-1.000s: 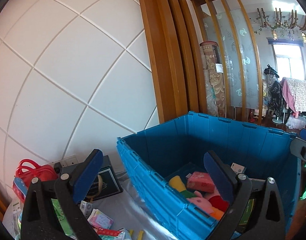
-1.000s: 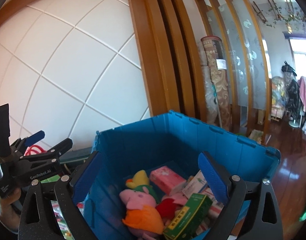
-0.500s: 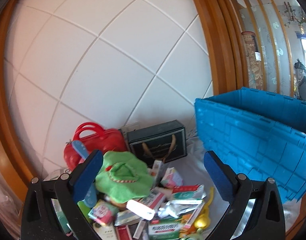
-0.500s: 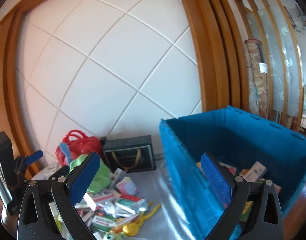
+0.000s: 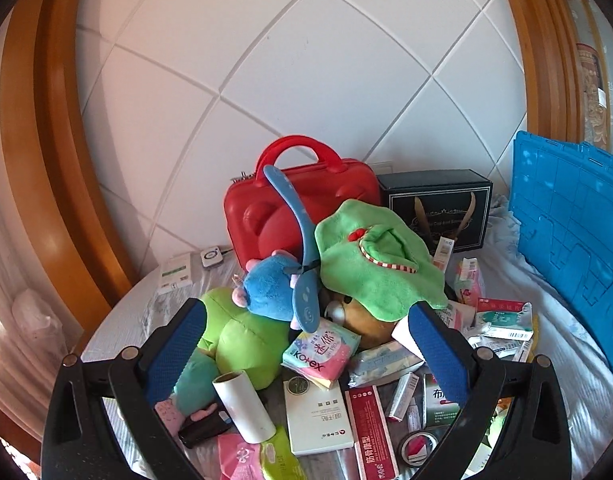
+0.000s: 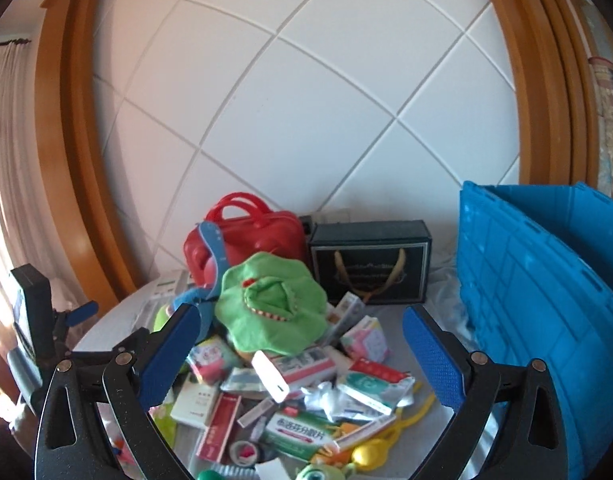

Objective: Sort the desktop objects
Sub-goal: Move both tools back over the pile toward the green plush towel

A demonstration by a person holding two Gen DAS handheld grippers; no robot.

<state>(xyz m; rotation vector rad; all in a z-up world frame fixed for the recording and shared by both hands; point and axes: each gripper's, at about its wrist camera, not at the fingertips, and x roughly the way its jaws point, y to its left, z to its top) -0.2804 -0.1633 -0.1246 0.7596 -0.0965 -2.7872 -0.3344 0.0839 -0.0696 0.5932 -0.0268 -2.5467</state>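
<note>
left gripper (image 5: 306, 344): jaws spread wide, nothing held, hung over a heap of mixed goods on a cloth-covered table (image 5: 562, 344). right gripper (image 6: 296, 344): likewise spread wide and empty, hung over the same heap. between the left fingers, at 12 o'clock, a kotex pack (image 5: 320, 350) is seen lying against a blue plush toy (image 5: 266, 288) and a green plush toy (image 5: 238, 340). at 6 o'clock of the pack a white roll (image 5: 244, 406), a white box (image 5: 318, 416) and a red-and-white box (image 5: 370, 432) are laid flat. a green cloth hat (image 5: 378, 260) is draped over a brown plush, at 1 o'clock of the left gripper. behind the heap, at 12 o'clock, a red case (image 5: 302, 208) with a handle is stood upright against the wall, with a dark gift box (image 5: 438, 212) just beside it at its 3 o'clock. a blue crate (image 5: 574, 240) is placed at the 3 o'clock edge, apart from the heap. under the right gripper a green-and-white medicine box (image 6: 302, 434), foil packets (image 6: 370, 390) and a yellow plastic piece (image 6: 374, 454) are scattered. the blue crate's interior cannot be made out.
</note>
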